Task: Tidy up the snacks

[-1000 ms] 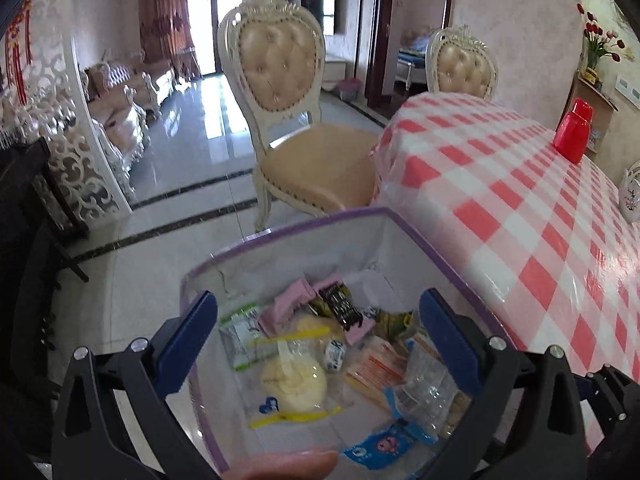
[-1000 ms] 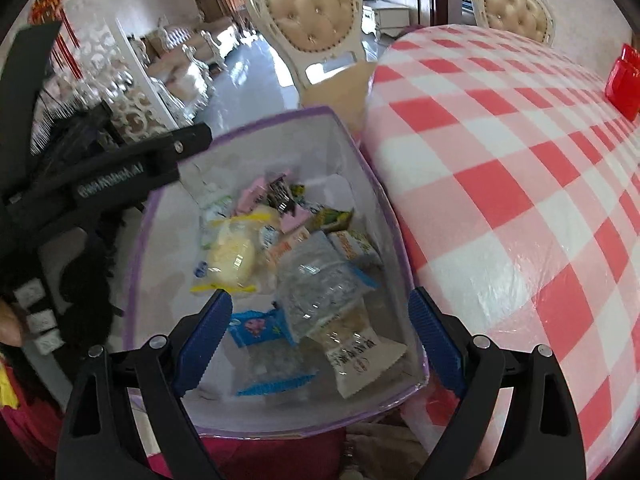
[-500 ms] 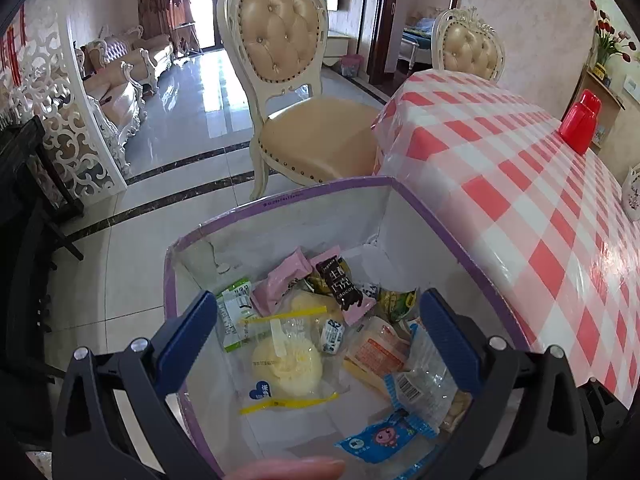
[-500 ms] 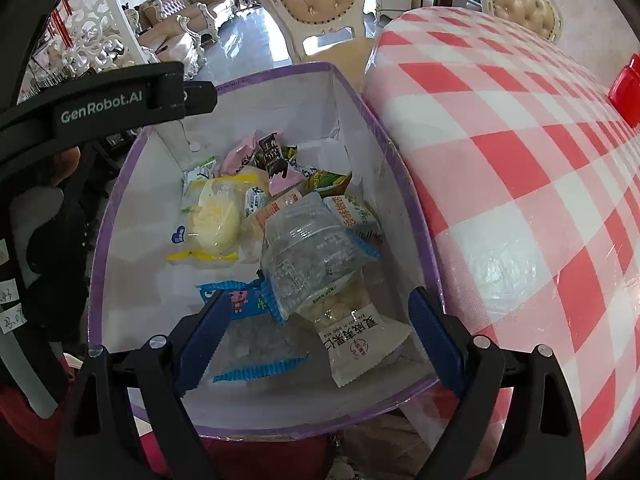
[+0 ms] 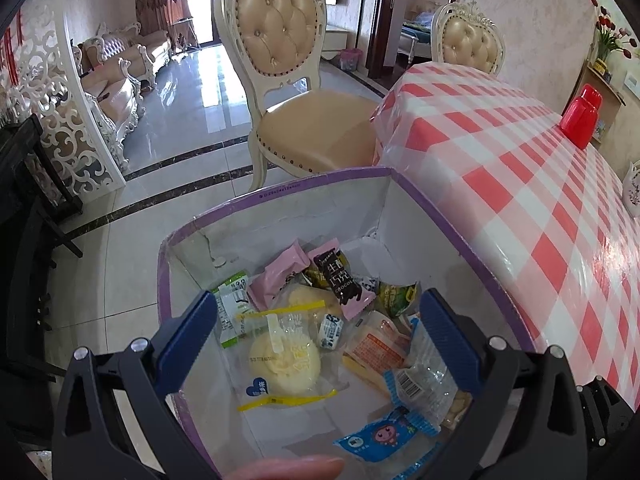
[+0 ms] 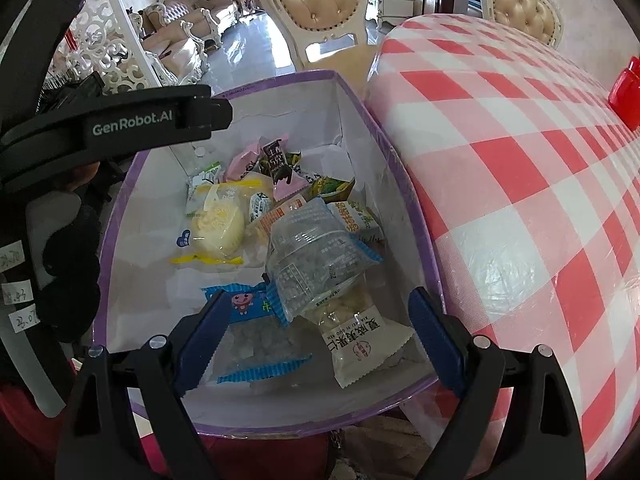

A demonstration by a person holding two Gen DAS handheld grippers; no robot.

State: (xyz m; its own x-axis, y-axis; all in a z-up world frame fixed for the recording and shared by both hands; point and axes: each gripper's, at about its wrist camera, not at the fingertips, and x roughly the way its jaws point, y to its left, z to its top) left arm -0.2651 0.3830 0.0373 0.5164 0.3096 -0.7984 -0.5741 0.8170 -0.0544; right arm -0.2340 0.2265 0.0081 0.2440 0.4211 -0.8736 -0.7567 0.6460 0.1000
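Your right gripper (image 6: 316,334) hangs over the near end of the purple-rimmed box (image 5: 460,236), jaws spread wide and holding nothing; your left gripper (image 5: 316,332) hovers over the same box, equally agape and empty. Both sit above the box so either can drop straight in.

The snacks lie loose inside: a blue cartoon packet (image 6: 244,300) nearest you, a clear blue-edged bag (image 6: 316,256) atop the pile, a yellow cake in its wrapper (image 5: 284,356) mid-box, pink wrappers (image 5: 276,280) at the far wall.

Beyond the box on its right, the checked table (image 5: 520,184) shows no snacks, which fits either a gathered lot or one awaiting unpacking.
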